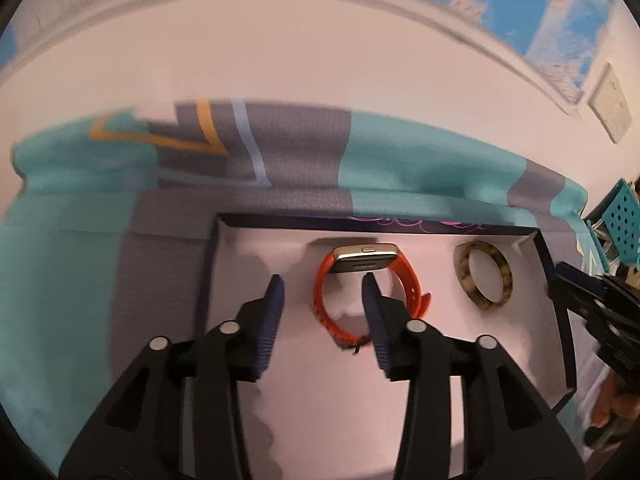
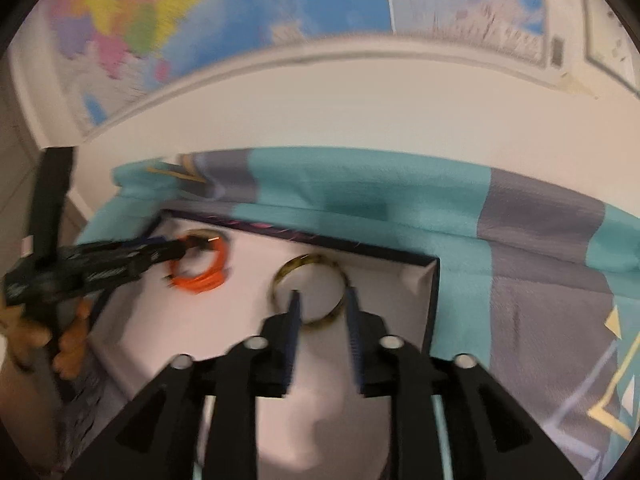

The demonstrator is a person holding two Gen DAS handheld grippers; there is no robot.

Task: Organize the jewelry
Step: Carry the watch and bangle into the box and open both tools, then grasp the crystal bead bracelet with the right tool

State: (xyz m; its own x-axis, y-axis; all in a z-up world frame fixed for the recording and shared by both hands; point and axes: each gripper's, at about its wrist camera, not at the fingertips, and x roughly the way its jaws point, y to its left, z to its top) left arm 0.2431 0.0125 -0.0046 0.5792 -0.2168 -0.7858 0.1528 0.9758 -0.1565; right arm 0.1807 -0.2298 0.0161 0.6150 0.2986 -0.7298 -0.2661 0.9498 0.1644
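An orange-strapped watch [image 1: 325, 312] with a pale metal case lies in a white-lined box [image 1: 376, 227]. My left gripper [image 1: 322, 280] hovers over it, open. Its right finger sits inside the strap loop and the strap's left side lies between the jaws, untouched by the pads. A tortoiseshell bangle [image 1: 486, 280] lies to the right in the same box. In the right wrist view my right gripper [image 2: 324, 294] stands open over the bangle [image 2: 312, 262], whose near rim shows between the fingers with a gap on each side. The left gripper [image 2: 182, 246] reaches the watch [image 2: 200, 278] from the left.
The box [image 2: 434, 300] rests on a teal and grey patterned cloth [image 1: 400, 160] against a white wall. A map [image 2: 160, 20] hangs above. A teal perforated object [image 1: 624, 216] stands at the far right. A hand [image 2: 68, 356] holds the left gripper's handle.
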